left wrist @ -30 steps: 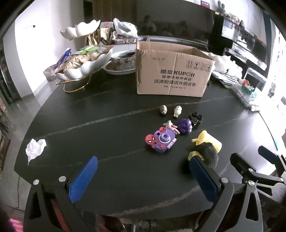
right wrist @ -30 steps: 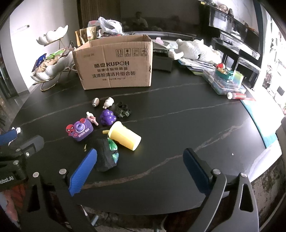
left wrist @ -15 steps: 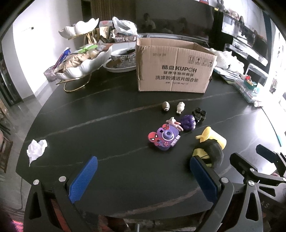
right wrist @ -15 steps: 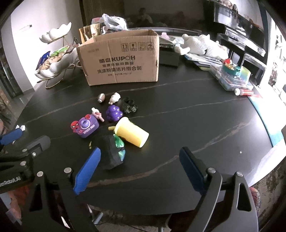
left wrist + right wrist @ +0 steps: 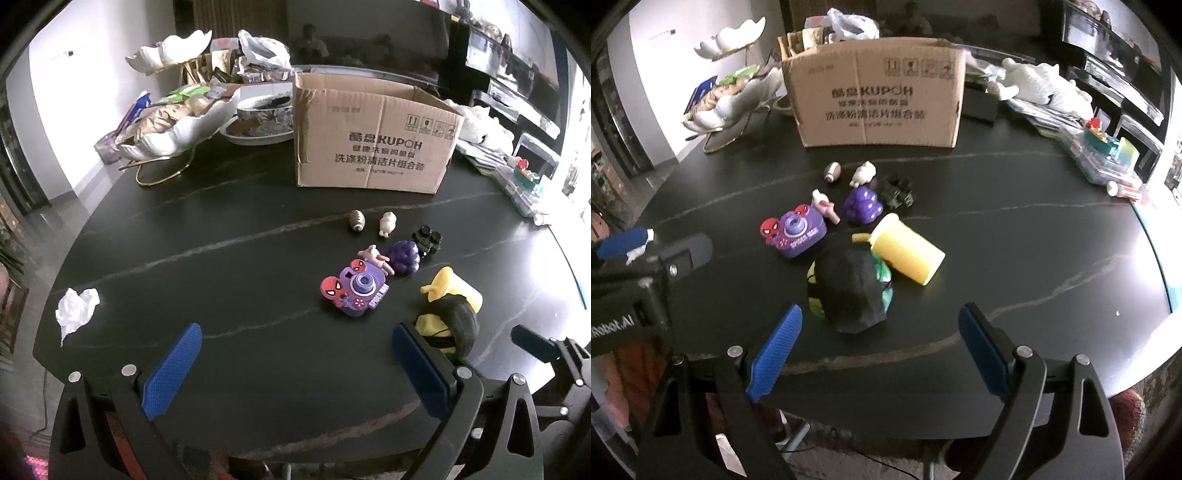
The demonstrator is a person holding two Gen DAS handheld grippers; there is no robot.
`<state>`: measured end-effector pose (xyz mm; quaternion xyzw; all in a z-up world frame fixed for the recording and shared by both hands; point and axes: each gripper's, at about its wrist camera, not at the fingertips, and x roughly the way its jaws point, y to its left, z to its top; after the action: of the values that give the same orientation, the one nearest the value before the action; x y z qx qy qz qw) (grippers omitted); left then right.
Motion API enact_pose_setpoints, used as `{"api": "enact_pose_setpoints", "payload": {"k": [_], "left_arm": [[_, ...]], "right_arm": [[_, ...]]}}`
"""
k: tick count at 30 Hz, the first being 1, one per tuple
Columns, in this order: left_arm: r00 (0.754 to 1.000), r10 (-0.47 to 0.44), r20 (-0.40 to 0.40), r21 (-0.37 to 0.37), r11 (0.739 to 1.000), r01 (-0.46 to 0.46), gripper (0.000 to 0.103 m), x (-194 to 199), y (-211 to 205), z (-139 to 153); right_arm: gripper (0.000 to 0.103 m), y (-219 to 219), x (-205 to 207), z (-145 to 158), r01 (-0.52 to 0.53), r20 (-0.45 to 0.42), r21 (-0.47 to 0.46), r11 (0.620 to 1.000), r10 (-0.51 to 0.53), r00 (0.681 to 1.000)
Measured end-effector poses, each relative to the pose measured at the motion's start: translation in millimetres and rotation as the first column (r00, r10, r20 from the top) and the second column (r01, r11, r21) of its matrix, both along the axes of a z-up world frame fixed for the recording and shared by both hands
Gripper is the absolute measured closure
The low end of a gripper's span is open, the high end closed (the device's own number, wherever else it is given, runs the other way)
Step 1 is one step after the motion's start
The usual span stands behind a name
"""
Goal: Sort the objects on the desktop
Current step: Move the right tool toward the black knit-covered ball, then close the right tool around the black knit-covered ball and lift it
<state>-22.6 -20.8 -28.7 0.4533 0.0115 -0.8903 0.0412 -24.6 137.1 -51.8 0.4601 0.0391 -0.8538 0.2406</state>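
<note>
The toys to be sorted all lie loose on the black marble-veined table (image 5: pixel 1015 229), clustered in front of the open brown cardboard box (image 5: pixel 875 92). Nearest my right tongs (image 5: pixel 879 347) is a black rounded soft toy with green and yellow patches (image 5: pixel 853 288); a yellow plastic cup-shaped toy (image 5: pixel 905 251) lies on its side, touching it. Just beyond sit a purple toy camera with red spider-mask ears (image 5: pixel 798 230), a purple rubber grape bunch (image 5: pixel 862 205), a small pink figure (image 5: pixel 823 205), a small black blocky toy (image 5: pixel 897 190), a small white animal figure (image 5: pixel 862 172) and a tiny brown football (image 5: pixel 832 171).

Status: I judge that sorting has not visibly begun. No toy in this cluster is held, and the box interior is hidden from both views, so I cannot tell whether it already holds anything.

My right tongs are closing, with the blue pads well apart and nothing between them; the black soft toy lies just ahead of the tips. My left tongs (image 5: pixel 295 369) stand apart and empty over bare table.

Remaining: every toy listed. A crumpled white tissue (image 5: pixel 75 308) lies well apart at the left edge; whether it belongs to the sort is unclear.
</note>
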Motion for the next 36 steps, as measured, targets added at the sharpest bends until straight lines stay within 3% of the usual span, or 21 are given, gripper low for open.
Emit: {"api": "enact_pose_setpoints", "payload": {"k": [22,32,36], "left_arm": [[0.999,0.008,0.050,-0.007,1.000,-0.007,0.001,-7,-6,-13],[0.998,0.009,0.064,-0.006,1.000,-0.009,0.001,-9,-10,-17],[0.998,0.005,0.066,-0.007,1.000,-0.004,0.001,-9,-9,-17]], "right_arm": [[0.019,-20,-15,-21,-0.011,0.047,0.027,1.000,0.010,0.999],[0.031,-30,-15,-23,-0.038,0.039,0.040,0.998,0.036,0.999],[0.044,-32,-14,-22,-0.054,0.033,0.032,0.998,0.053,0.998]]}}
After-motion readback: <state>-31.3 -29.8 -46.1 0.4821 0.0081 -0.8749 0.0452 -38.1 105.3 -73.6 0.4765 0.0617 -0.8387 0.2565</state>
